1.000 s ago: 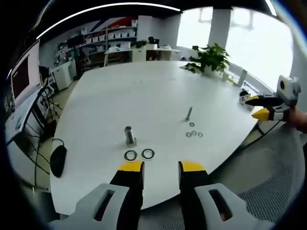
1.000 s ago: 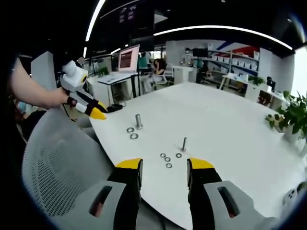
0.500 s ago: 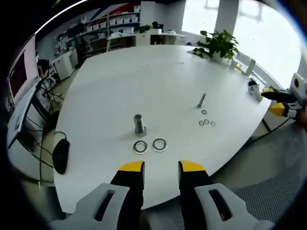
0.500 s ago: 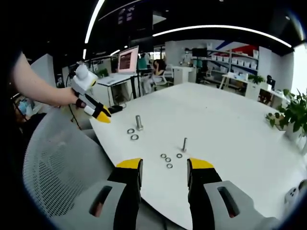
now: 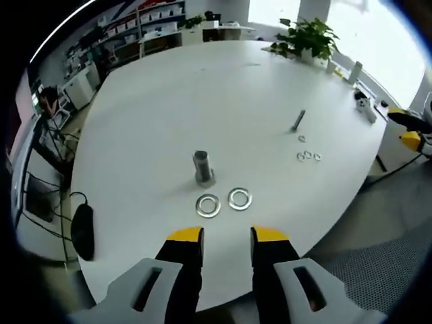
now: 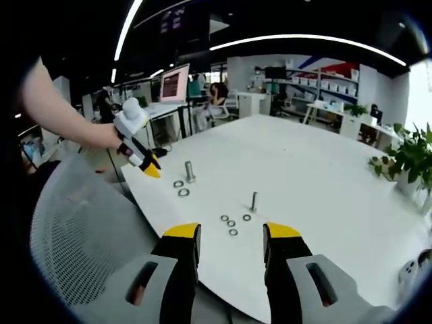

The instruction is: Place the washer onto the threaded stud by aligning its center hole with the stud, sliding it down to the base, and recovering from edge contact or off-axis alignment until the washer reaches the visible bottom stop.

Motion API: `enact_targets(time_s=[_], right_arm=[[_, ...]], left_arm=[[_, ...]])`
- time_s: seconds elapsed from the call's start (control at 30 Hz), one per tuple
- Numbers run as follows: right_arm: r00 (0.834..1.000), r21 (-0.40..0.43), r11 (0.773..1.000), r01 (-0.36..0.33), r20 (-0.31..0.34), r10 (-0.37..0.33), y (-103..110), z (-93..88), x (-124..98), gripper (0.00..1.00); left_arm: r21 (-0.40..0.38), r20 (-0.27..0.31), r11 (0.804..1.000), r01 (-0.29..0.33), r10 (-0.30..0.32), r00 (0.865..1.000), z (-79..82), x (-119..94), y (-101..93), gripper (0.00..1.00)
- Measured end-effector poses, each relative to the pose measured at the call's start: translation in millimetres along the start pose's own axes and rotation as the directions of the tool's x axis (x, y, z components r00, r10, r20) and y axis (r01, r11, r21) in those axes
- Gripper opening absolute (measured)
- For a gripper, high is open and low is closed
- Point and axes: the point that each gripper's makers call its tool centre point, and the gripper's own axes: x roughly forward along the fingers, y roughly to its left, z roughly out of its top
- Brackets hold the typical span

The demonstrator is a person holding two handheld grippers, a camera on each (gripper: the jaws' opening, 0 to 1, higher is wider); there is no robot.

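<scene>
Worktop (image 5: 202,88): broad, white, smooth; everything lies flat on it.
Left tool (image 5: 227,235): jaws parted, nothing held, poised just short of the large washers.
Right tool (image 6: 231,233): jaws parted, nothing held, facing the thin stud.
Thick stud (image 5: 202,167): upright, bare.
Large washers (image 5: 208,205): two, side by side, just beside the thick stud's base.
Thin stud (image 6: 254,201): upright.
Small washers (image 6: 231,223): scattered near its foot.
Handling: likely light, stiff, slippery steel; pinch across the rim, leaving the hole free.

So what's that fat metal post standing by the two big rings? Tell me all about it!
The fat stud is a short, thick, grey metal post standing upright on the white table. Its base flares slightly wider. Two big shiny washers lie flat just in front of it, apart from it. Nothing sits on it, and neither gripper touches it.
</scene>
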Motion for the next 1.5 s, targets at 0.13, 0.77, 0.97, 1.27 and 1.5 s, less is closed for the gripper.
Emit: enact_targets(time_s=[0.13, 0.77, 0.97, 1.27, 1.5], right_arm=[[1.0, -0.003, 1.0, 0.009, -0.007, -0.009, -1.6, -1.6, 0.1, 0.39], [0.999, -0.012, 0.999, 0.037, -0.026, -0.038, -6.8, -4.7, 0.1, 0.39], [0.998, -0.007, 0.999, 0.048, -0.03, -0.048, -9.4, -5.8, -0.2, 0.39], [0.998, -0.007, 0.998, 0.056, -0.034, -0.057, -11.2, -6.9, -0.6, 0.39], [0.998, -0.007, 0.998, 0.057, -0.039, -0.057, -10.9, -7.7, -0.4, 0.39]], left_arm=[[-0.004, -0.022, 1.0, 0.01, -0.01, 1.0, 2.1, 8.1, 3.6, 0.25], [0.04, -0.124, 0.999, 0.023, -0.018, 0.992, -2.3, 43.9, 19.4, 0.27], [0.091, -0.15, 0.995, 0.037, -0.023, 0.988, 2.6, 57.1, 17.2, 0.28], [0.12, -0.197, 0.991, 0.058, -0.034, 0.98, 1.7, 68.6, 20.6, 0.27], [0.137, -0.208, 0.988, 0.069, -0.039, 0.977, 1.4, 70.8, 21.0, 0.27]])
